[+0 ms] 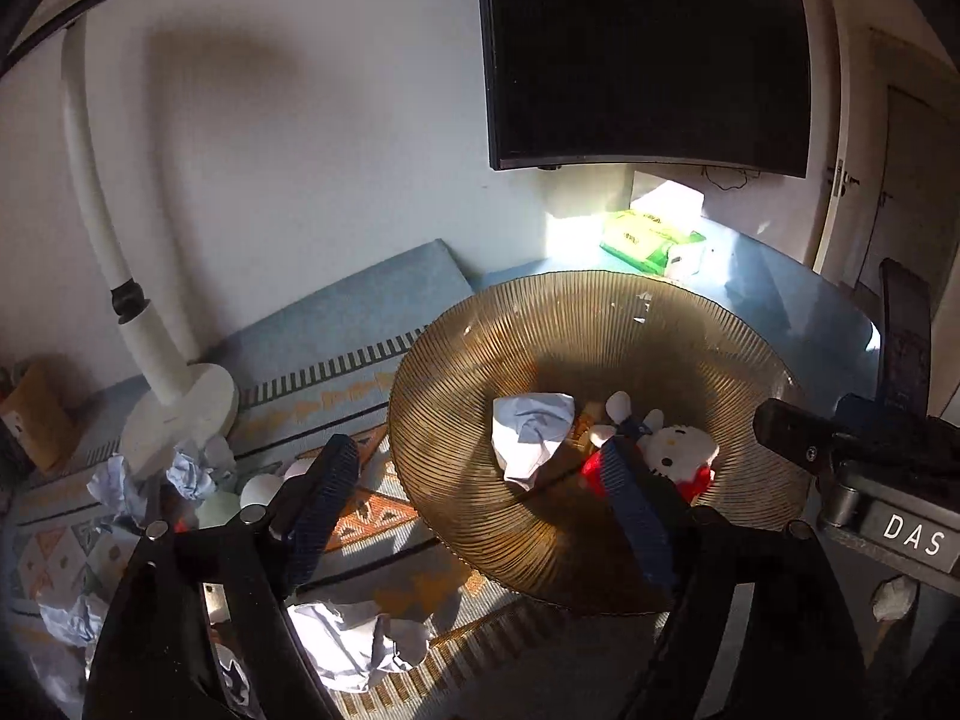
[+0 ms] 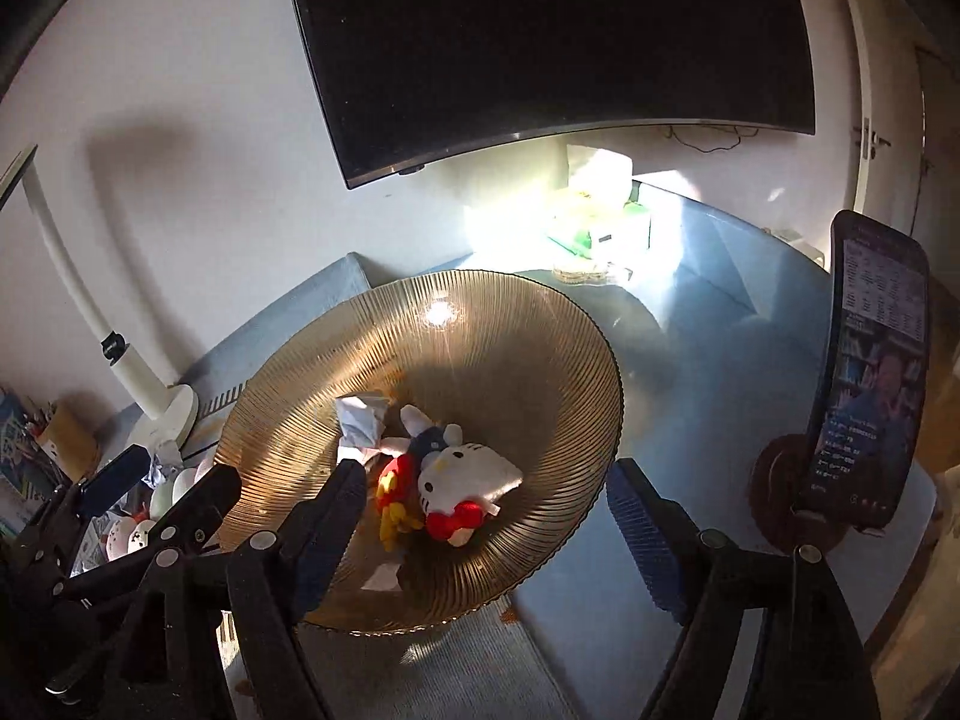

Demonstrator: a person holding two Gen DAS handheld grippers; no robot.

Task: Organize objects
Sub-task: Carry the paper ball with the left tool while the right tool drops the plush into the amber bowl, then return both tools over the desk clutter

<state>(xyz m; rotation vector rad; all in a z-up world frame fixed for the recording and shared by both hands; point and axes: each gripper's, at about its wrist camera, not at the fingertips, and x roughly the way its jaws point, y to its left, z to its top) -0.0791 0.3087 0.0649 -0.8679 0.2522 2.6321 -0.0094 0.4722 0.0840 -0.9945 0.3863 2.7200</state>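
Bowl: a ribbed amber glass bowl (image 2: 540,324) stands on a blue table (image 2: 720,348), below a dark screen (image 2: 540,48).
Inside the bowl: a white cat plush (image 2: 462,474) with a red bow, a crumpled paper (image 2: 360,426) just beside it, and what may be a second small toy under the plush.
Left gripper (image 1: 486,480): fingers apart, nothing between them, held over the near rim.
Right gripper (image 2: 486,516): fingers wide apart, empty, above the bowl's near side.
Left of the bowl: paper balls (image 1: 192,474) near a white lamp base (image 1: 180,414).
Right edge: a phone (image 2: 870,372) upright on a stand.
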